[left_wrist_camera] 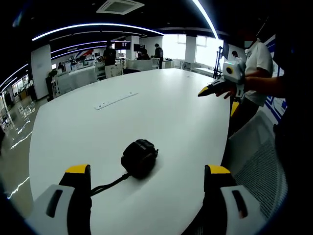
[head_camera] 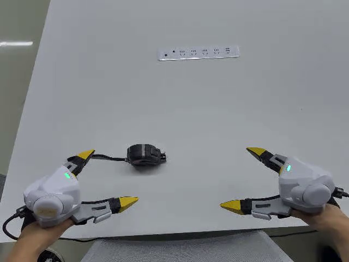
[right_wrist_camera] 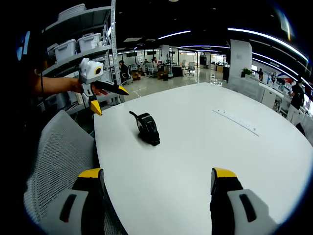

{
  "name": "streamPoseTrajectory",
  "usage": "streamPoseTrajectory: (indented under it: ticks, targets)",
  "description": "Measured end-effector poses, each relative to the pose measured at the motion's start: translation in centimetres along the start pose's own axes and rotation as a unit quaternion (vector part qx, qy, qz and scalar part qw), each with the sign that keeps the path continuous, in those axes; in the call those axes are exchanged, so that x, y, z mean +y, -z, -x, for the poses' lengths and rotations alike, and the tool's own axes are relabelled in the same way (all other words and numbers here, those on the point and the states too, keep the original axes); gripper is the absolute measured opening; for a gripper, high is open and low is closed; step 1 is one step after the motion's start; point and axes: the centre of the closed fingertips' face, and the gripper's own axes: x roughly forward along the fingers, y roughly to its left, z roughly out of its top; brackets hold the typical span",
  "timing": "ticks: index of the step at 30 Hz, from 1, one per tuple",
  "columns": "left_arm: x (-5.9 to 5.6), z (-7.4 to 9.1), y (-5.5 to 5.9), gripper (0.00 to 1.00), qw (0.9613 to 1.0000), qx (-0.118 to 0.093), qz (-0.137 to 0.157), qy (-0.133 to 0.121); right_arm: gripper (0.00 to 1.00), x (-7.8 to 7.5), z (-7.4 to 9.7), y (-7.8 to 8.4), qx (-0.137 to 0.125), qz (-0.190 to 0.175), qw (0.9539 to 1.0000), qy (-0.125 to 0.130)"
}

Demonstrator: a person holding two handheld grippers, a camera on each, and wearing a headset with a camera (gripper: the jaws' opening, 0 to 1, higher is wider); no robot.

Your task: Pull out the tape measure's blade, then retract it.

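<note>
The left gripper [head_camera: 109, 178] hung over the near edge of the table [head_camera: 191, 98], its two yellow-tipped jaws spread wide with nothing between them. The right gripper [head_camera: 241, 178] was level with it and well apart, its jaws spread and empty too. Just behind and below both, a chair [head_camera: 180, 248] with a grey mesh back sat close against the table's rounded near edge.

Just ahead of the left gripper, a little toward the right one, the tape measure [head_camera: 144, 155] lay on the table, its blade not yet pulled out. Its case was black, rounded and chunky. A thin black strap [head_camera: 108, 158] trailed from it to the tip of the left gripper's outer jaw; I could not tell whether the two touched. Bare tabletop separated the right gripper from the tape measure, with nothing in the way.

The tabletop was smooth, matte white and flat, with wide open room on every side of the tape measure. Far beyond both grippers, a flat white power strip [head_camera: 199, 52] lay crosswise, well apart from everything else. Outward of the left gripper, the table's long edge dropped to a glossy greenish floor [head_camera: 16, 82]. In the right gripper view, metal shelves [right_wrist_camera: 83, 39] holding pale plastic bins stood behind the left gripper.
</note>
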Motion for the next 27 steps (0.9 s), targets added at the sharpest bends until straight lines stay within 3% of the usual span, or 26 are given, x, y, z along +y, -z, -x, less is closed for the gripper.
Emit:
streamPoseTrajectory:
  ticks: [17,27]
  targets:
    - [0.7,-1.3,0.7,0.80,0.9974,0.037,-0.057,0.027,0.76,-0.6,-0.9,-0.5,0.004,0.039,0.9989,-0.026]
    - [1.0,-2.6,1.2,0.67,0.9916,0.054,-0.103,0.057,0.67,-1.2,-1.9,-0.6,0.008,0.063,0.9971,-0.040]
